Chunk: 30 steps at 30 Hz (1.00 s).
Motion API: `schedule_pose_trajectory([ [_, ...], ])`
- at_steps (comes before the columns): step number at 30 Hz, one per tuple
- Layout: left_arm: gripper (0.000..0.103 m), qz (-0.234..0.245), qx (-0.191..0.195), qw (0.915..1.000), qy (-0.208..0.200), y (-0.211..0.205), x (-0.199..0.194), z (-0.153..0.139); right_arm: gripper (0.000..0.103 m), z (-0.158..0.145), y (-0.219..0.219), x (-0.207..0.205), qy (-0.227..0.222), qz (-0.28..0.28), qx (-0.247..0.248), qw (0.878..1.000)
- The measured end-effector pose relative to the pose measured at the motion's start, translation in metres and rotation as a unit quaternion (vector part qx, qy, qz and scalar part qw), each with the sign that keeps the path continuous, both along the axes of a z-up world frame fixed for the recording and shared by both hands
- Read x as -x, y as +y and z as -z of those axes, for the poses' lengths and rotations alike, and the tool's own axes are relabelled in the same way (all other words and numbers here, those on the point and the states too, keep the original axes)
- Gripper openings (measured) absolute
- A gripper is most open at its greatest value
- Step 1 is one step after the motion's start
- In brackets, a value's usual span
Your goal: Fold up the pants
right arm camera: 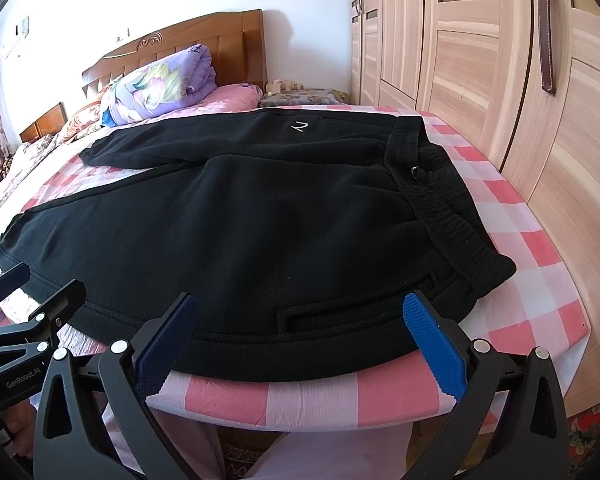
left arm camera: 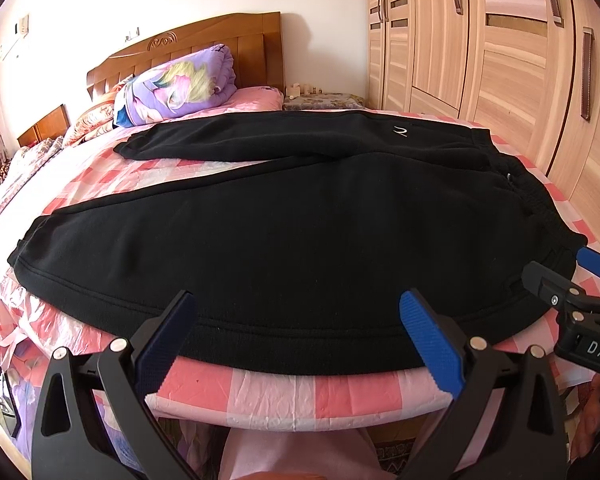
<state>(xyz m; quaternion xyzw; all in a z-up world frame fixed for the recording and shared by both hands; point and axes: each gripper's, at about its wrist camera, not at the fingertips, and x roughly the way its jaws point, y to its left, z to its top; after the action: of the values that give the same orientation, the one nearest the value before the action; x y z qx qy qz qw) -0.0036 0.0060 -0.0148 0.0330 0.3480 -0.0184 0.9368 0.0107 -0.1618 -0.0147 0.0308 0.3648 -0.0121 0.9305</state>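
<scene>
Ahead, black pants [left arm camera: 284, 232] flat, beyond both gaping hand-held grippers [left arm camera: 296, 336] [right arm camera: 298, 336]

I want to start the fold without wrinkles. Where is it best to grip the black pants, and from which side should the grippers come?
Probably grip the black pants along the near leg's outer seam, at the bed edge: left gripper toward the cuff, right gripper near the waistband. Come from the near side, low. That edge lies flat and straight before both open grippers.
</scene>
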Motion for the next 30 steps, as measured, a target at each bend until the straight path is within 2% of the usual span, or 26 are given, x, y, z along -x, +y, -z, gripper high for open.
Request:
schedule_pose_trajectory([
  [11, 0.102, -0.001, 0.001, 1.0, 0.003, 0.003, 0.001, 0.003, 0.099, 0.001, 0.001, 0.0, 0.002, 0.0, 0.0, 1.0],
  [16, 0.102, 0.0, 0.015, 0.9999, 0.008, 0.008, 0.001, 0.005, 0.099, 0.003, 0.0, 0.0, 0.002, 0.003, -0.002, 1.0],
  [22, 0.102, 0.002, 0.005, 0.9999, 0.009, 0.008, -0.006, 0.002, 0.099, -0.004, -0.006, -0.008, -0.006, -0.005, 0.006, 1.0],
  [26, 0.102, 0.032, -0.03, 0.999, 0.004, 0.006, -0.027, -0.015, 0.099, -0.032, -0.015, -0.035, -0.04, -0.033, 0.011, 0.999],
  [28, 0.102, 0.048, -0.042, 0.9979, 0.008, 0.007, -0.045, -0.025, 0.099, -0.054, -0.025, -0.071, -0.055, -0.046, 0.012, 0.997],
  [30, 0.102, 0.069, -0.038, 0.9965, 0.029, 0.011, -0.075, -0.039, 0.099, -0.069, -0.038, -0.118, -0.045, -0.064, -0.016, 0.997],
])
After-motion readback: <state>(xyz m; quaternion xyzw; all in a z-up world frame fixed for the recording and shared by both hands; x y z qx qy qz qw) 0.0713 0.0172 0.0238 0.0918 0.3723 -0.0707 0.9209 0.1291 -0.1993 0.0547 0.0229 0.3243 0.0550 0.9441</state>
